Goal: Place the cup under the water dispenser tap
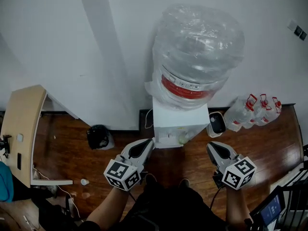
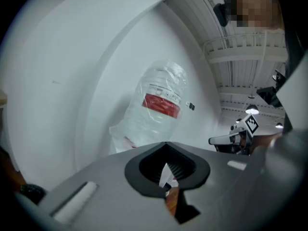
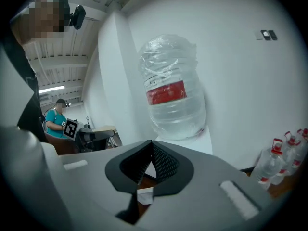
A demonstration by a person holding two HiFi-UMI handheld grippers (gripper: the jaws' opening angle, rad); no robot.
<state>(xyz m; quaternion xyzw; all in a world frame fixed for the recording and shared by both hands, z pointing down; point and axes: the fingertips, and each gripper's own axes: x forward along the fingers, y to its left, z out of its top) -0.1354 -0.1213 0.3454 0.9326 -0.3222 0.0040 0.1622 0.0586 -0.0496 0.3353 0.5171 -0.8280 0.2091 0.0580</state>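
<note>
One dispenser (image 1: 176, 122) — three small bottles (image 1: 250, 111).

The water dispenser (image 1: 175, 121) is white, and the bottle (image 1: 197, 52) on it is clear with a red band under crinkled clear plastic wrap. At 3 o'clock from it, the small bottles (image 1: 252, 110) are clear with red caps. The floor (image 1: 67, 148) is dark red-brown wood, the wall (image 1: 96, 42) white and the tabletop (image 1: 21, 124) at 9 o'clock pale wood. The left gripper (image 1: 150, 141) and right gripper (image 1: 210, 146) are grey with black jaws, and each marker cube (image 1: 122, 173) carries black-and-white squares.
</note>
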